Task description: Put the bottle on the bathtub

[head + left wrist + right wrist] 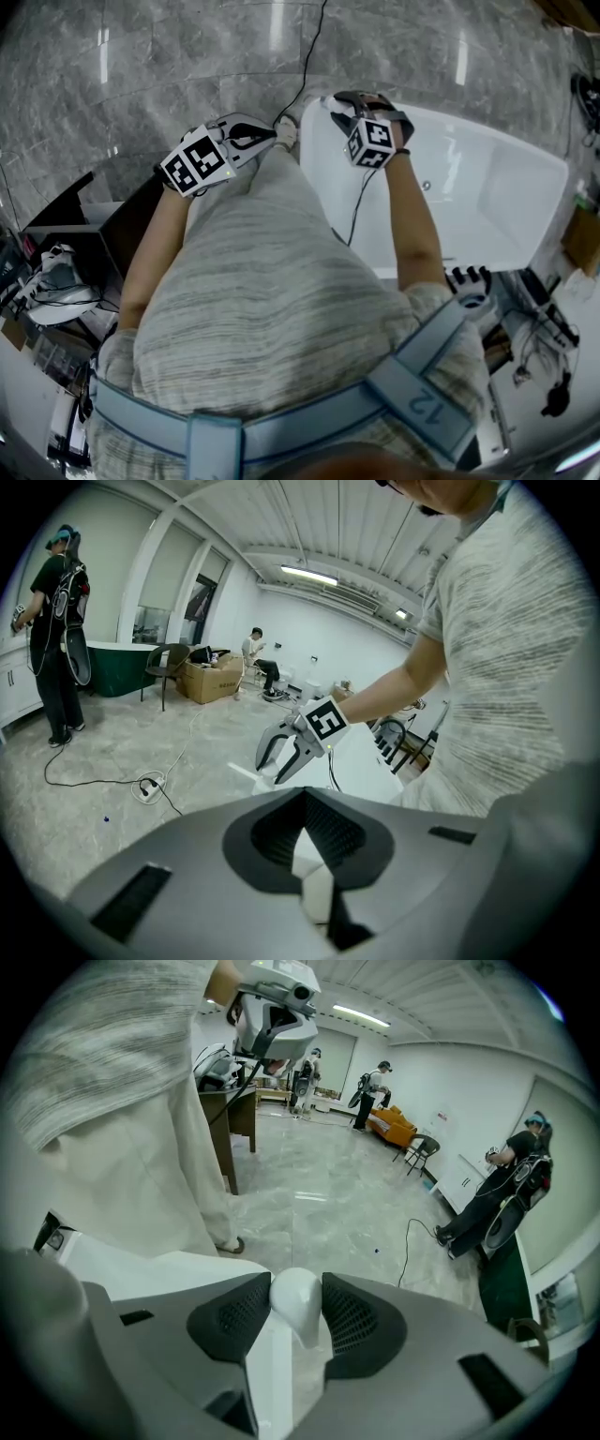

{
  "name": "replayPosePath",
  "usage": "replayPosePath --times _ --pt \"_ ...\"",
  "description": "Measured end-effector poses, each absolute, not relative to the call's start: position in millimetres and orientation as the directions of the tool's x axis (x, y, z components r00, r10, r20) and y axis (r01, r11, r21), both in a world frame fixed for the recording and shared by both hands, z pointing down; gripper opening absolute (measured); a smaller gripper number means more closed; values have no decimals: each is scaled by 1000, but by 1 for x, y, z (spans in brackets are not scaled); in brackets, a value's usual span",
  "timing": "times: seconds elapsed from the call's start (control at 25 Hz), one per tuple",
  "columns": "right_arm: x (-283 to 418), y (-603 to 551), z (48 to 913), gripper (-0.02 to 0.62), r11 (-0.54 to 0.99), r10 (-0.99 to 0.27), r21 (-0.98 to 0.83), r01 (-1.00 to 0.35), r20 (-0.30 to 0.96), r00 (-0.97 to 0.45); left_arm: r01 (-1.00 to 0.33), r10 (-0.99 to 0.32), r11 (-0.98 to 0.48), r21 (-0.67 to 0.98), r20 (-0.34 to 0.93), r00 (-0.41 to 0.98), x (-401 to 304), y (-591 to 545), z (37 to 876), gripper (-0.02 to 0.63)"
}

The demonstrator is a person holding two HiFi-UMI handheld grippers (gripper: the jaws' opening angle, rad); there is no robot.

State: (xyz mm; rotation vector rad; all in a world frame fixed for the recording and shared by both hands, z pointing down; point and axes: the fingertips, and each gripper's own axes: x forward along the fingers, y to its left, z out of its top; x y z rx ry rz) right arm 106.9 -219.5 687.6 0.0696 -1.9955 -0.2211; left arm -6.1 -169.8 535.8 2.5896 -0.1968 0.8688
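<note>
Right gripper (296,1281) is clamped on the white bottle (298,1312), poised over the bathtub rim (141,1274) near its corner; my left gripper (302,799) is closed on nothing. If I release before the base sits flat, I reckon it tips off onto the floor (328,1194).

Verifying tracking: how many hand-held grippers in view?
2. The left hand-held gripper, shut and empty, is beside the bathtub corner; the right hand-held gripper is over that corner, gripping the white bottle. None appears hidden.
</note>
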Motion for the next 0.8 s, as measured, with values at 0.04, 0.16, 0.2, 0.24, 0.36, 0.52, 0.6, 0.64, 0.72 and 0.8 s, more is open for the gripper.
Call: replayPosePath --times 0.04,0.16,0.2,0.24,0.36,0.52,0.6,0.64,0.72,0.8 --pt "106 -219 687 155 982 -141 179 52 895 -422 -253 -4 -909 330 603 798 -6 -170 536 5" --pt "104 -218 686 155 985 -124 164 57 895 -428 -252 1 -907 337 600 800 -4 -173 536 5" --pt "103 -217 686 155 985 -124 164 58 894 -431 -253 0 -906 338 600 800 -3 -174 537 5" --pt "103 -217 686 155 985 -125 165 57 893 -433 -254 -1 -906 338 600 800 -4 -174 537 5" --pt "104 -216 684 155 984 -129 169 53 892 -434 -257 -2 -904 341 598 802 -3 -173 538 5" --pt "114 -221 686 155 984 -149 177 27 893 -424 -253 2 -903 346 594 804 0 -176 542 5" --pt "119 -224 685 155 984 -154 178 18 897 -415 -249 7 -904 348 592 806 1 -176 542 5" --pt "121 -224 685 155 984 -157 178 15 899 -409 -246 9 -904 350 591 807 1 -176 542 5" --pt "128 -224 685 155 983 -164 181 6 903 -398 -239 15 -905 351 590 808 3 -175 543 5" --pt "135 -224 686 155 983 -174 184 -12 905 -389 -233 21 -907 352 588 808 7 -175 544 5"
